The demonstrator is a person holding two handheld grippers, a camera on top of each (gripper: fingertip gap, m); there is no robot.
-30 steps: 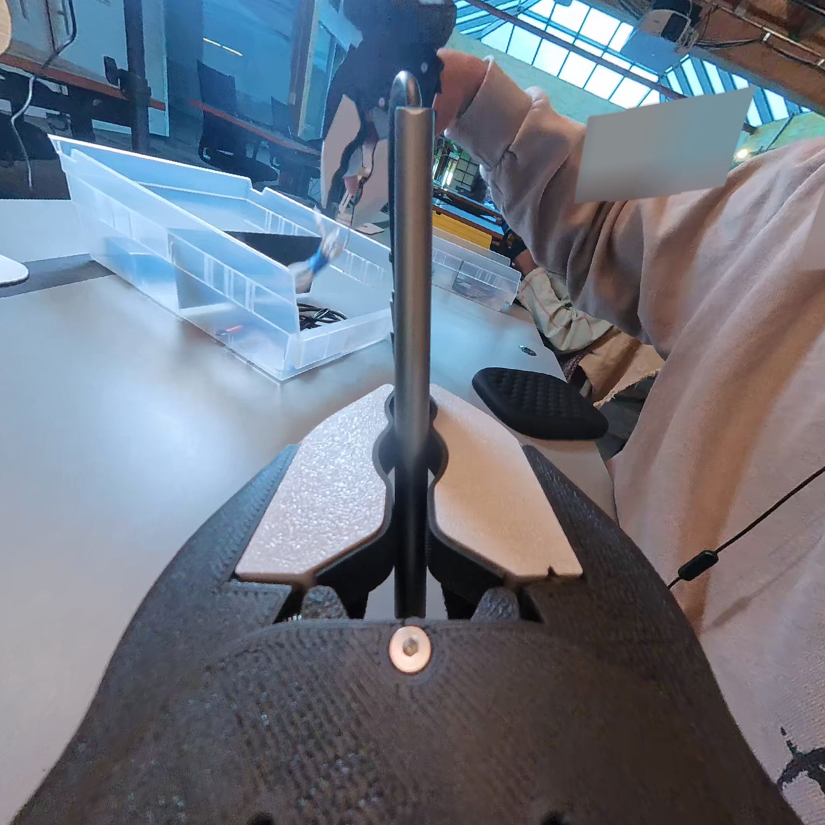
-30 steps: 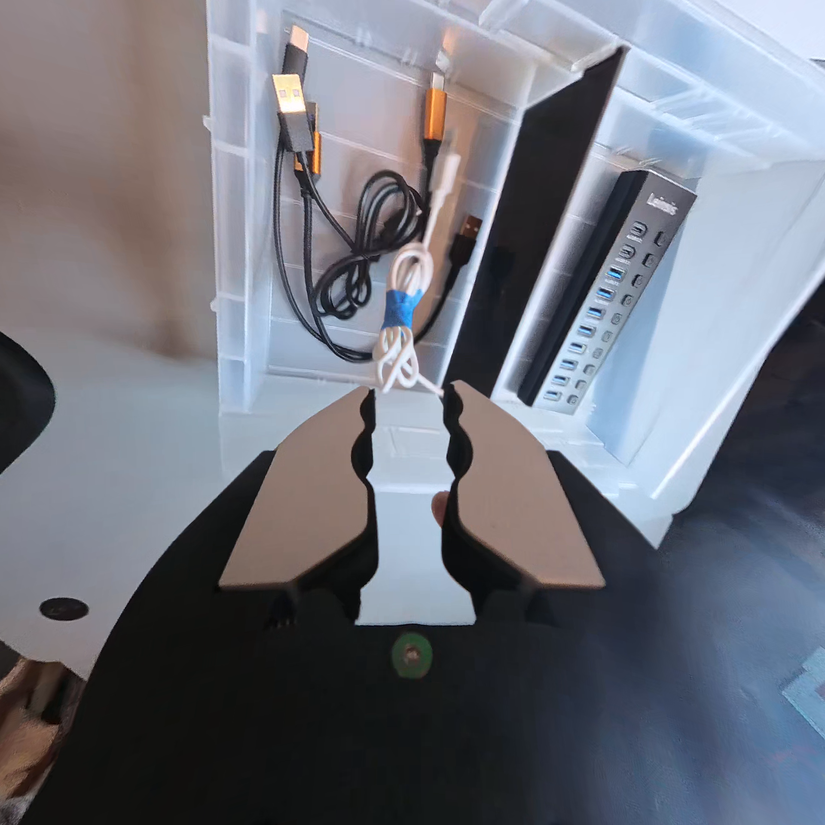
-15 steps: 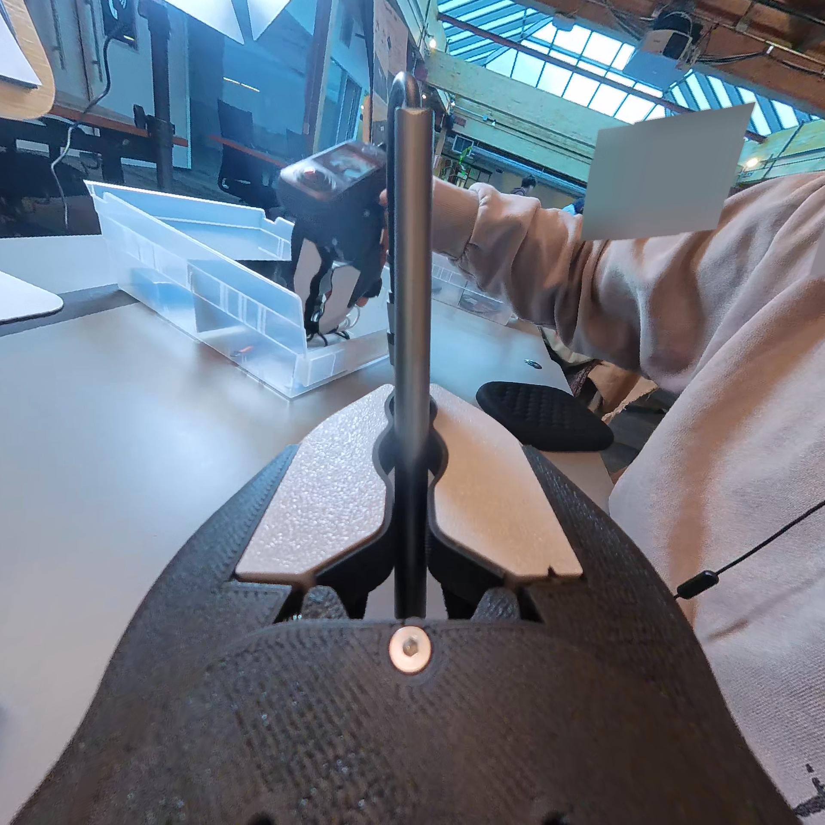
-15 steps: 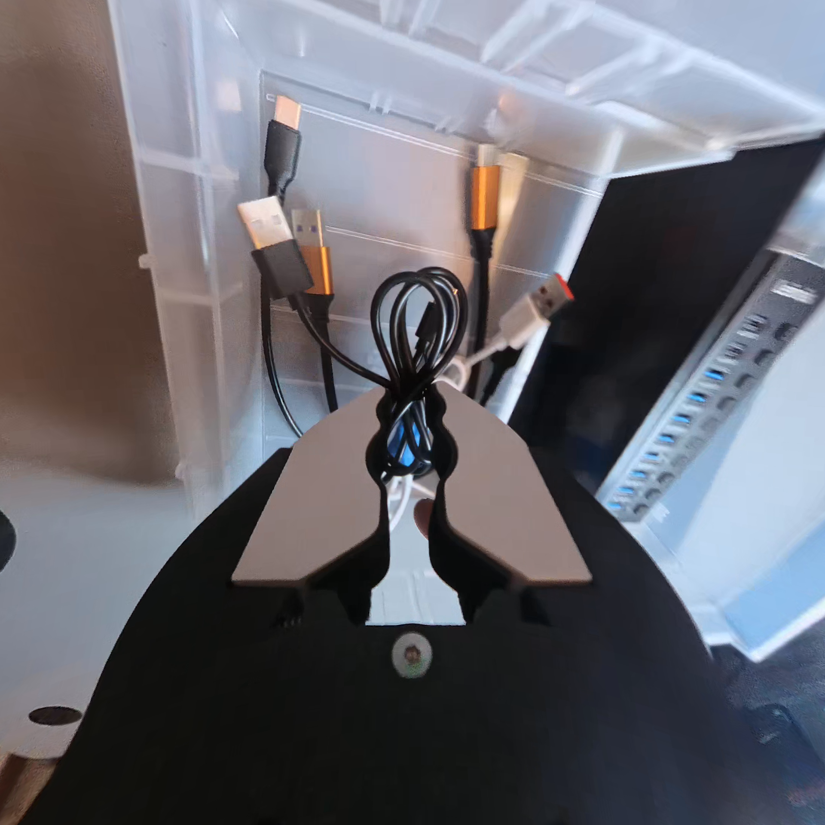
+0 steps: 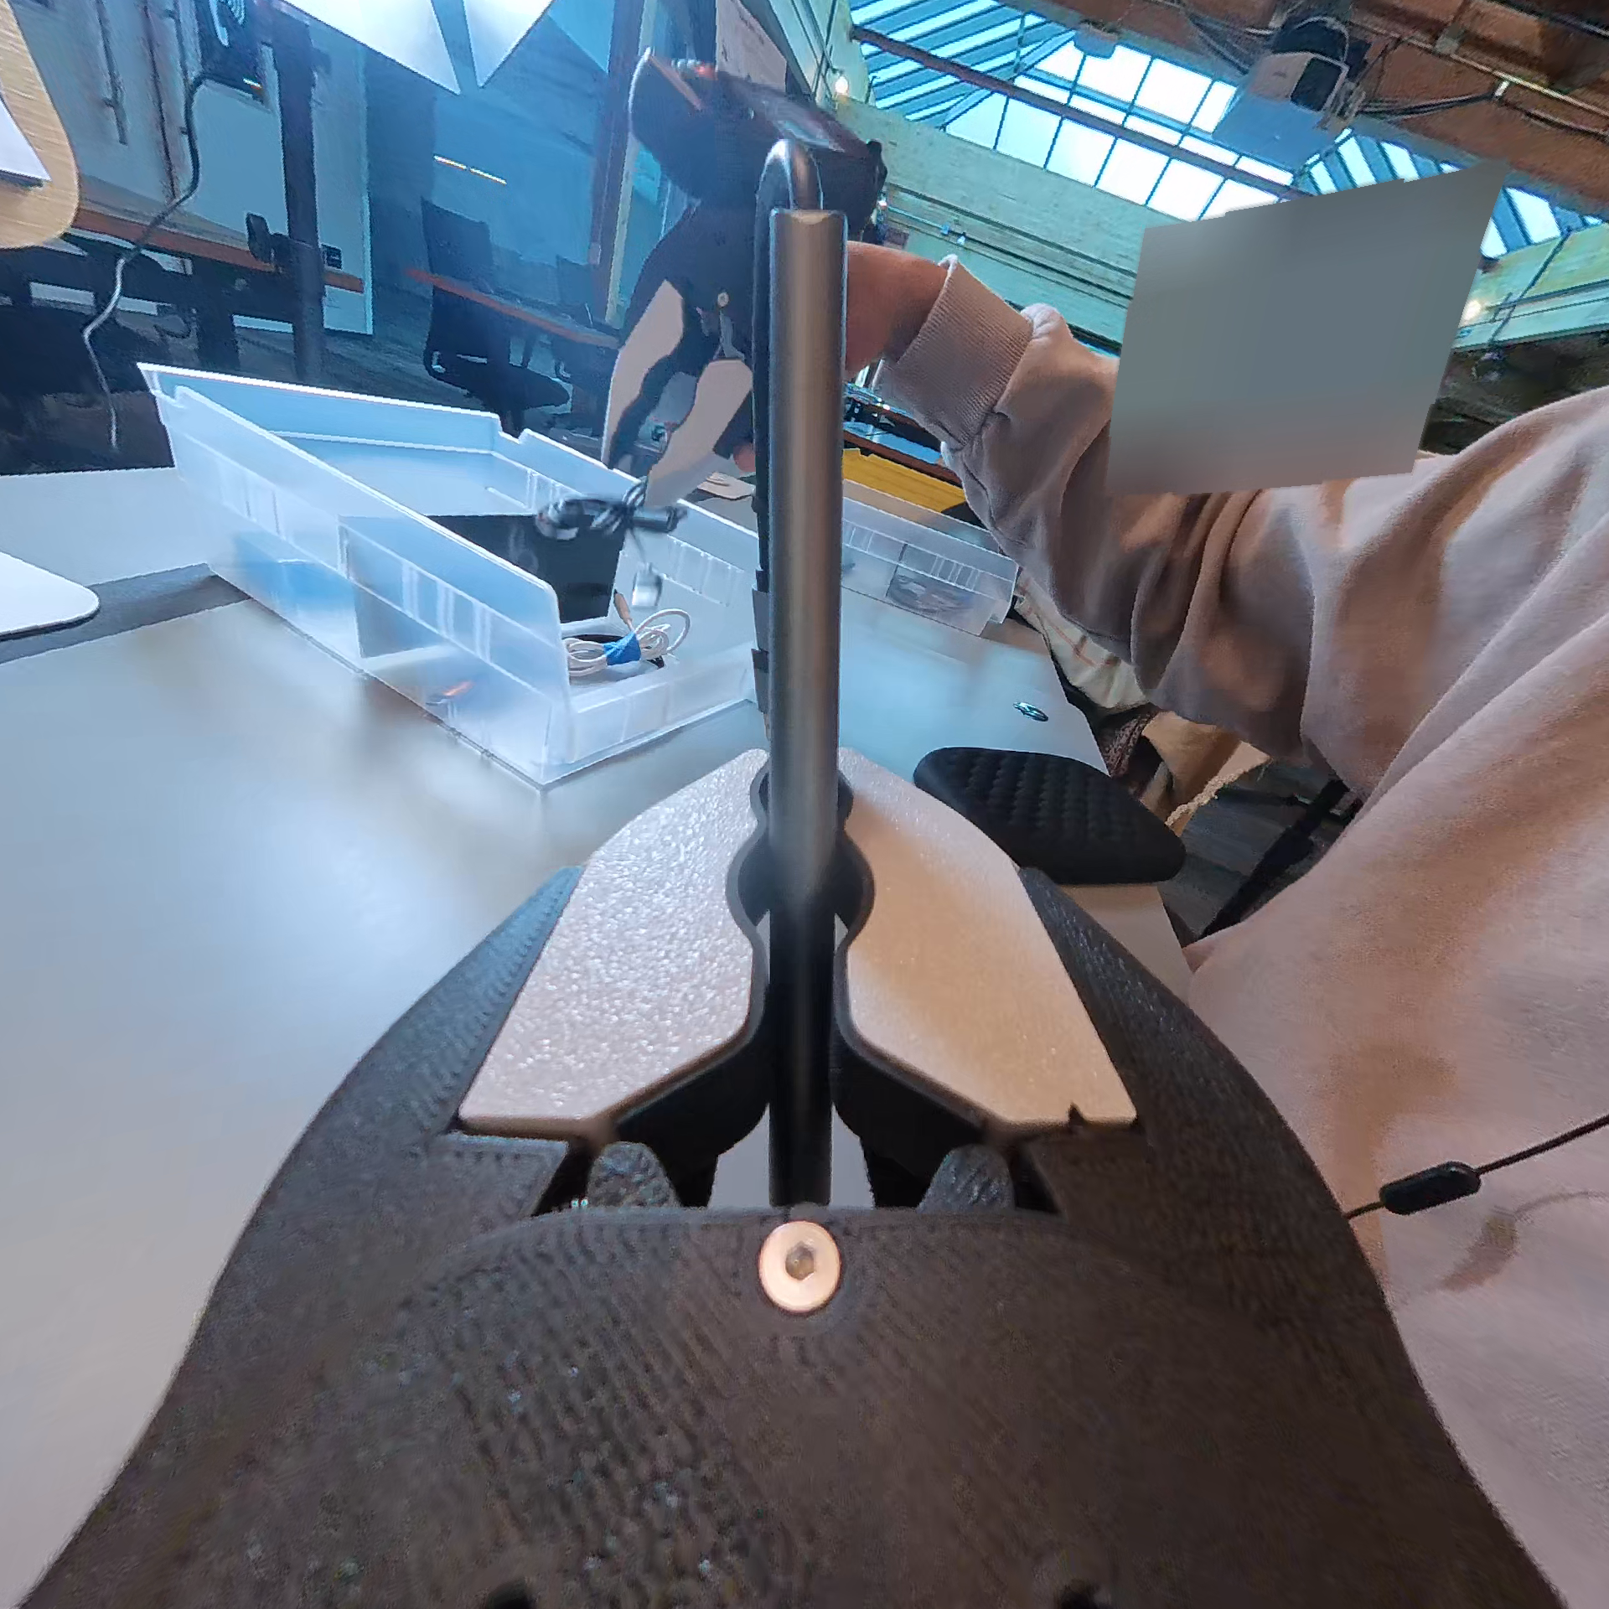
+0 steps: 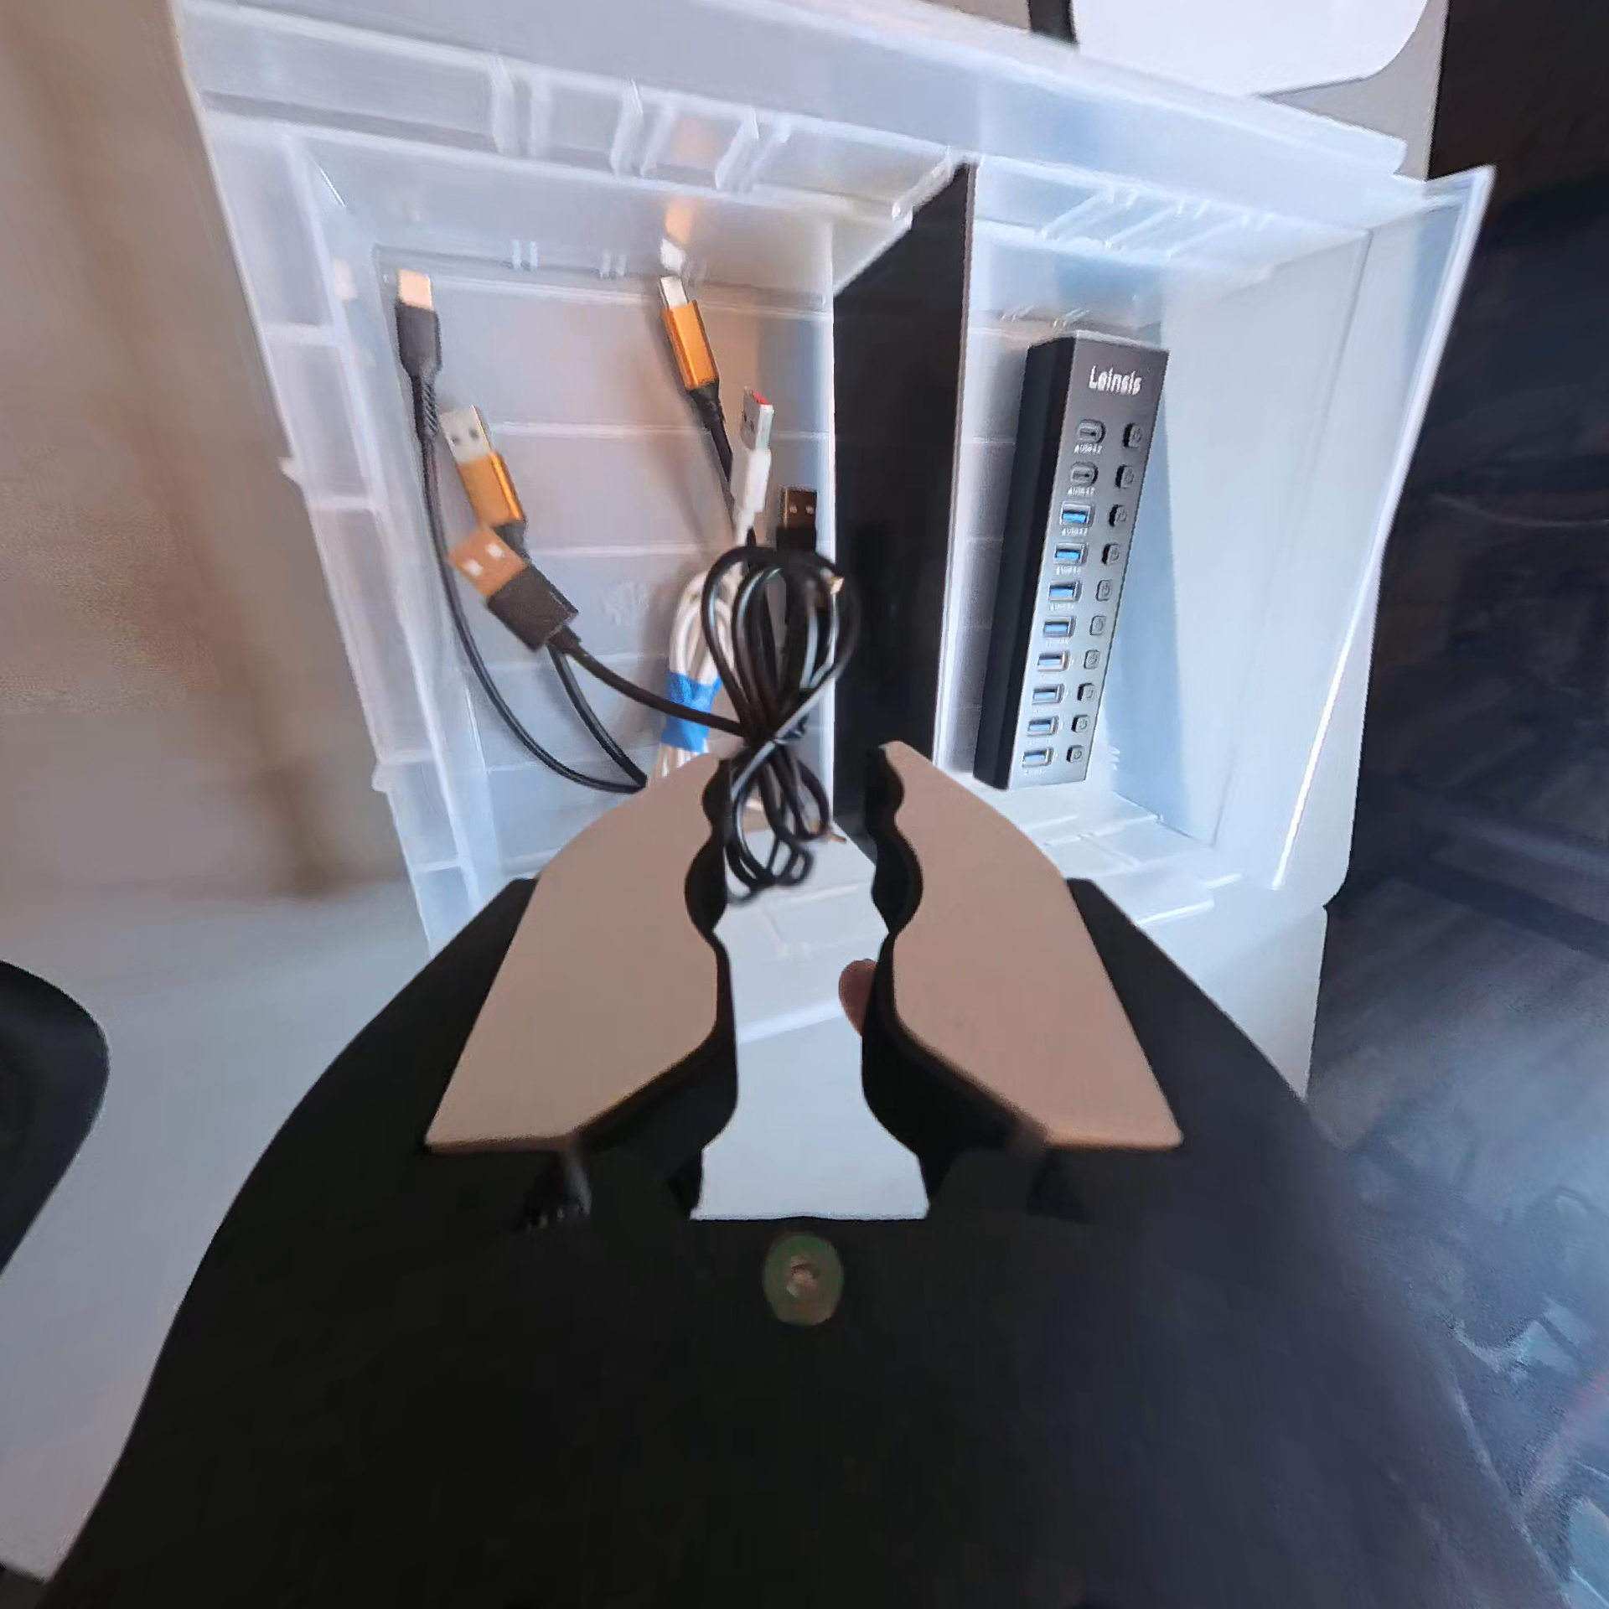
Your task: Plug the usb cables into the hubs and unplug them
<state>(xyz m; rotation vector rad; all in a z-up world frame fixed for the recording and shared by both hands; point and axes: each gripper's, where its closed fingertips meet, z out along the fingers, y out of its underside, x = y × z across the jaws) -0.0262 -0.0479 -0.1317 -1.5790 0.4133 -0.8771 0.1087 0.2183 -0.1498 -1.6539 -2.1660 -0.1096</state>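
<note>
Status entry: early stage, no plug seated in any port that shows.

- Left tongs [image 5: 801,788]: clamped on a dark grey hub [image 5: 803,479], which stands upright and edge-on straight ahead of the fingers. Its port face is turned out of sight.
- Right tongs [image 6: 797,757]: jaws apart, poised over the clear bin [image 6: 557,113].
- Black coiled cable [image 6: 770,688]: right at the tip of the left-hand finger of the right tongs. Whether it hangs from that finger or is loose cannot be told.
- White cable with blue tape [image 6: 692,696]: just behind the black coil, lying in the bin.
- Orange-plug cables [image 6: 492,488]: ahead and to the left of the right tongs, in the same compartment, plugs free.
- Second hub [image 6: 1071,566]: ahead and to the right, beyond a black divider [image 6: 905,488], every visible port empty.

Outstanding, by judgement: secure one plug end, bring it to the held hub, seat it, pull it out, and repeat for the other cables. Both the plugging and the unplugging appear undone.
</note>
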